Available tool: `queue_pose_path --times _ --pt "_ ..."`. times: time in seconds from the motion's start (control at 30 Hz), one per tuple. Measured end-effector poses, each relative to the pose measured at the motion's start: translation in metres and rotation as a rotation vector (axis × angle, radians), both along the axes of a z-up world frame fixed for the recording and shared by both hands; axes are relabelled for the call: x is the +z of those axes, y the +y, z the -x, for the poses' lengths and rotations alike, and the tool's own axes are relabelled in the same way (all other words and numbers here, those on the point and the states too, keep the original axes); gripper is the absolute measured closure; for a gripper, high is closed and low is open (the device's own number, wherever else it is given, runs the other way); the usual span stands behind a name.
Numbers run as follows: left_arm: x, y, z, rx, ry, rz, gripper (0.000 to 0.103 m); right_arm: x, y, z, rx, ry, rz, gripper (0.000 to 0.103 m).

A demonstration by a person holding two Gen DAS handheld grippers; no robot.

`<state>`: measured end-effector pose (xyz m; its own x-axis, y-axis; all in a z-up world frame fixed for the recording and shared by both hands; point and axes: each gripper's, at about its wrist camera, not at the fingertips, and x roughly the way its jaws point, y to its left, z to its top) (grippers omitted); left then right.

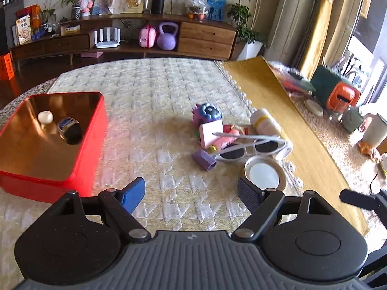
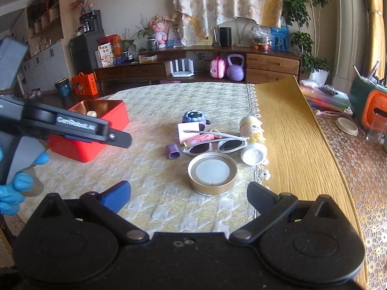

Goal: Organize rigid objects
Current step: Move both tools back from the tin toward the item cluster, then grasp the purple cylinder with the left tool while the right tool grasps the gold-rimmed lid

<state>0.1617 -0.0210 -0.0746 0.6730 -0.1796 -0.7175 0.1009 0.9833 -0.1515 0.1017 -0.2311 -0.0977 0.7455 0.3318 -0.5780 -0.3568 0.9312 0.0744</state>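
A red tin box stands at the left on the quilted cloth, holding a white ball and a small dark jar. To the right lies a pile: a blue-purple toy, a pink card, white sunglasses, a purple cap, a round metal lid and a fallen white bottle. My left gripper is open and empty, short of the pile. My right gripper is open and empty too, just before the lid and sunglasses.
A yellow mat borders the pile on the right. Beyond it sit an orange-green case, a glass and clutter. A blue-gloved hand holds the left tool at the right wrist view's left edge. A wooden cabinet lines the back.
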Motion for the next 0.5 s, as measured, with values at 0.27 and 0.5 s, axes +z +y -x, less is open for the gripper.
queue_pose_path --times 0.27,0.5 --pt "-0.032 -0.012 -0.034 -0.01 0.049 -0.006 0.02 -0.021 -0.004 -0.029 -0.003 0.046 0.005 0.002" --pt "-0.05 -0.022 -0.06 -0.041 0.051 -0.037 0.02 -0.038 -0.005 -0.056 0.006 0.071 0.019 0.007"
